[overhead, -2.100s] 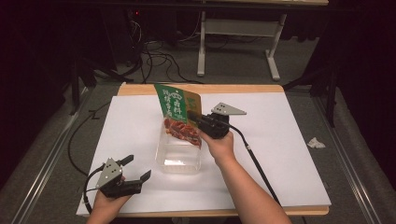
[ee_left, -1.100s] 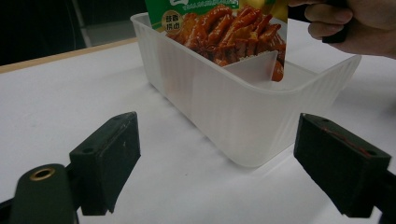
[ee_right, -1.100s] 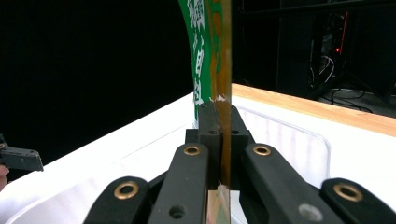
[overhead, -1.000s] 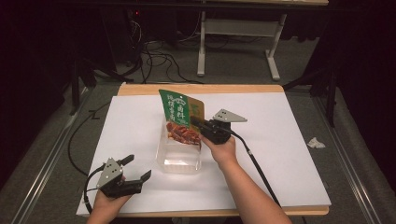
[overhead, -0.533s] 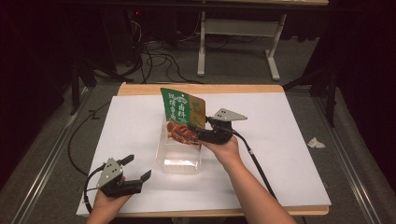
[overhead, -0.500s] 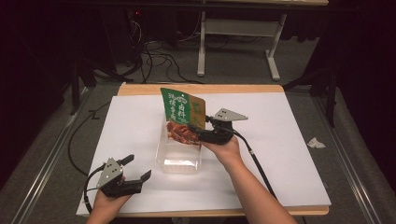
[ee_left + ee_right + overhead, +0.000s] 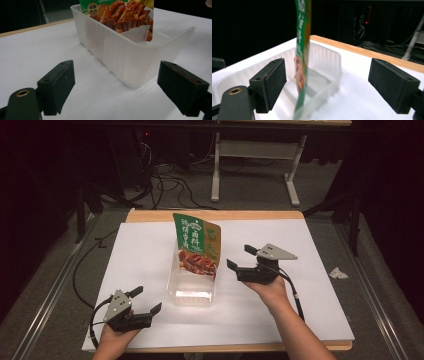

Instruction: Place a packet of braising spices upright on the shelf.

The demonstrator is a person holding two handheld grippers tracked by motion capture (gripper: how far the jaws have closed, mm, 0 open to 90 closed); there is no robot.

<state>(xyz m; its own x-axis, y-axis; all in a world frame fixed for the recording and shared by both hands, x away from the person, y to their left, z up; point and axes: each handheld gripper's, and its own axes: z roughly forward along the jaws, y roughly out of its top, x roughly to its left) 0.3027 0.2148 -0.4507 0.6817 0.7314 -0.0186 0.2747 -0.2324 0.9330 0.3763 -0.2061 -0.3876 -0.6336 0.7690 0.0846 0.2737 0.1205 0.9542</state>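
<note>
A green snack pouch with a picture of red-brown meat stands upright in a clear plastic container at the table's middle. My right gripper is open just right of the pouch, apart from it. In the right gripper view the pouch shows edge-on between the wide-apart jaws, inside the container. My left gripper rests open near the front left, facing the container; the pouch stands behind its near wall.
A white sheet covers the wooden table. A crumpled bit of paper lies on the floor to the right. Cables and a desk frame stand beyond the far edge.
My right gripper has let go of the pouch and drawn back to the right, now open. The pouch stays upright in the container. The left gripper has not moved.
</note>
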